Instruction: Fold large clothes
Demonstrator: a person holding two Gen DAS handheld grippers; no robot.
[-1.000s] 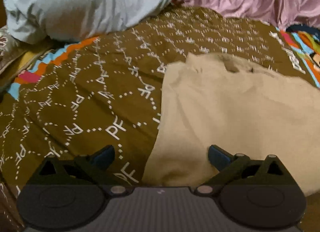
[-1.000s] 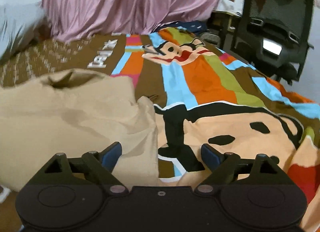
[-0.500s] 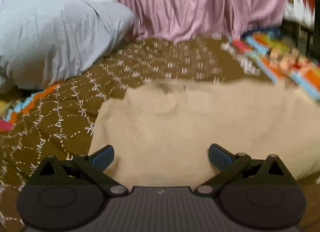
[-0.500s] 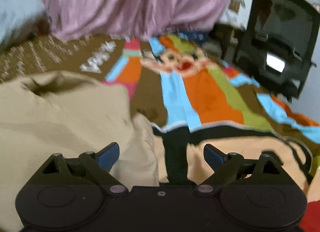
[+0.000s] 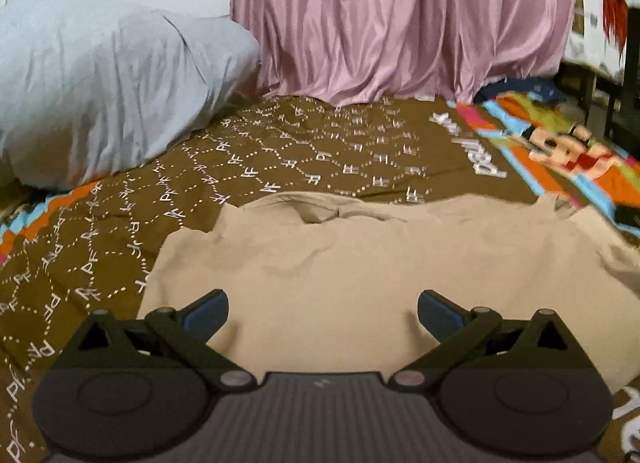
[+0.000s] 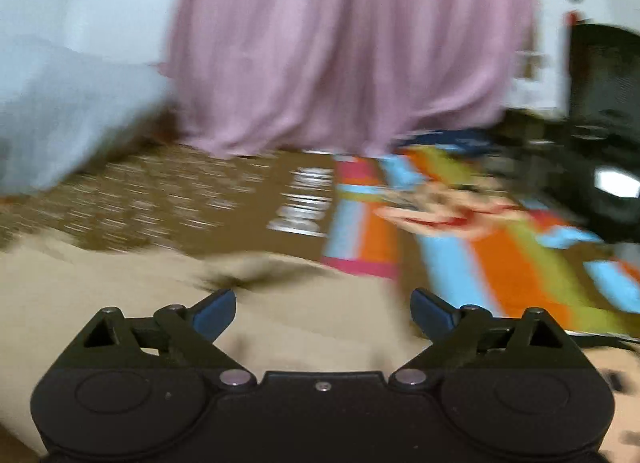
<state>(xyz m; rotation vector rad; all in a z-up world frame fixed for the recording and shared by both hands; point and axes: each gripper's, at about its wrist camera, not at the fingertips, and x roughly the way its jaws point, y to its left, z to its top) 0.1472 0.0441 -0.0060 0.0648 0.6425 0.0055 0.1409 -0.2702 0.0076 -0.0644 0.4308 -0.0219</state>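
Note:
A beige garment (image 5: 360, 263) lies folded flat on the brown patterned bedspread (image 5: 280, 151), its neck opening toward the far side. My left gripper (image 5: 322, 313) hovers open above the garment's near part, nothing between its blue-tipped fingers. The right wrist view is blurred by motion. There the same beige garment (image 6: 120, 295) fills the lower left, and my right gripper (image 6: 322, 313) hangs over its right part with jaws wide and still opening, holding nothing.
A pale grey pillow (image 5: 100, 95) lies at the back left and a pink curtain (image 5: 400, 23) hangs behind the bed. The bedspread's bright cartoon print (image 6: 480, 231) spreads to the right. A black office chair (image 6: 604, 123) stands beside the bed at far right.
Both views swung round and tilted up, so more curtain and pillow show. The left gripper moved from the garment's left edge to over its middle. The right gripper's jaws widened slightly.

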